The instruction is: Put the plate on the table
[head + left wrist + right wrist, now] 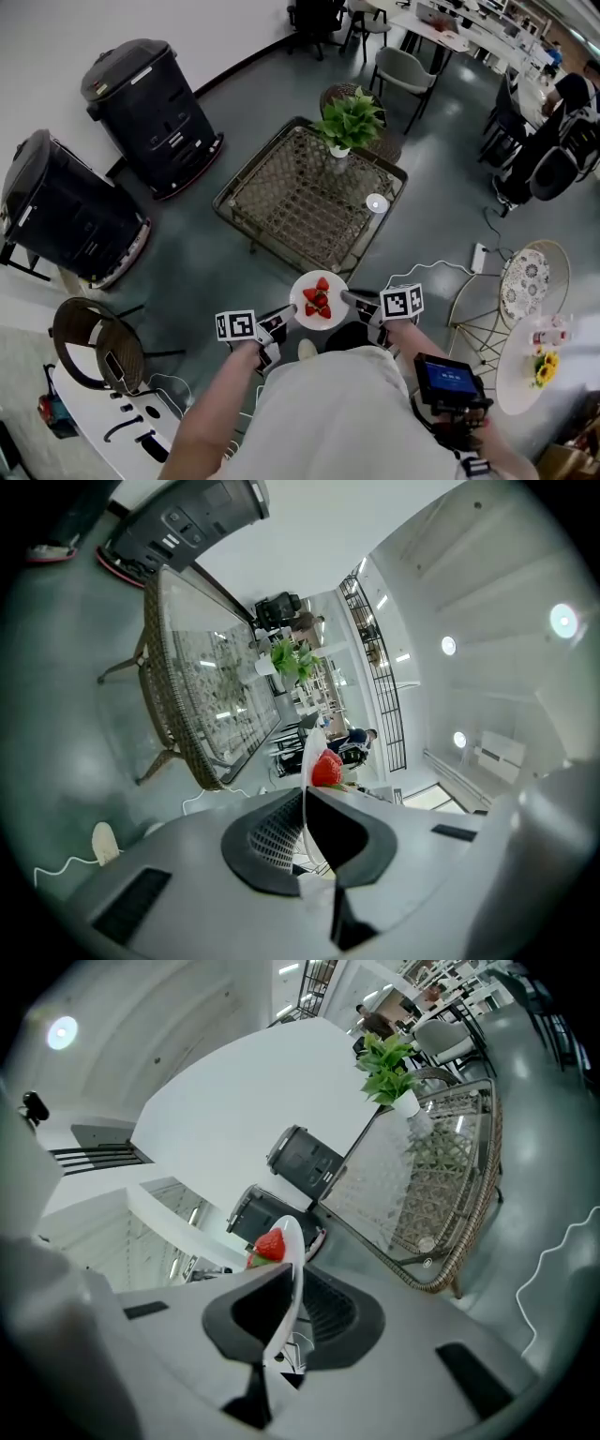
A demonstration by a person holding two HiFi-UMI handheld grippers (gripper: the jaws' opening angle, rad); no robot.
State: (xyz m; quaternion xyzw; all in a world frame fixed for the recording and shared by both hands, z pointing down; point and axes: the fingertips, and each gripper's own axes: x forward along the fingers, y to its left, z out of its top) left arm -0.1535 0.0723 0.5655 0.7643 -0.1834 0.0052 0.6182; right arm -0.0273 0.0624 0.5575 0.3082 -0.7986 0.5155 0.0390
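Closest in, the person's pale shirt [328, 412] fills the bottom of the head view, and just beyond it both tools are on the job. Left gripper [284, 317] bites the plate [336, 315] at its nine o'clock rim, right gripper [351, 299] at the three o'clock rim. Each gripper view shows the thin white edge clamped between dark pads, jaws nearly together on it. Strawberries [318, 300] sit loose in the middle.

The plate is in the air, over grey floor, short of the glass-topped wicker table [281, 202], which lies at twelve o'clock from it. So the set-down is not yet done.

Now the dangers, as I judge them. Two narrow pinches on a slick rim: if one hand runs ahead of the other, the plate could twist and slide out of a jaw. Any tip and those berries roll, since nothing fences them in but a shallow lip. The table has a raised woven border, so coming in low could clip the plate's underside on it. A hard drop onto the glass top risks a crack or a bounce. The potted plant [350, 117] at the far corner and a small white disc [377, 203] beside it crowd that end, so the near half looks safer. A white cable [441, 268] trails on the floor at two o'clock, a snag for feet.
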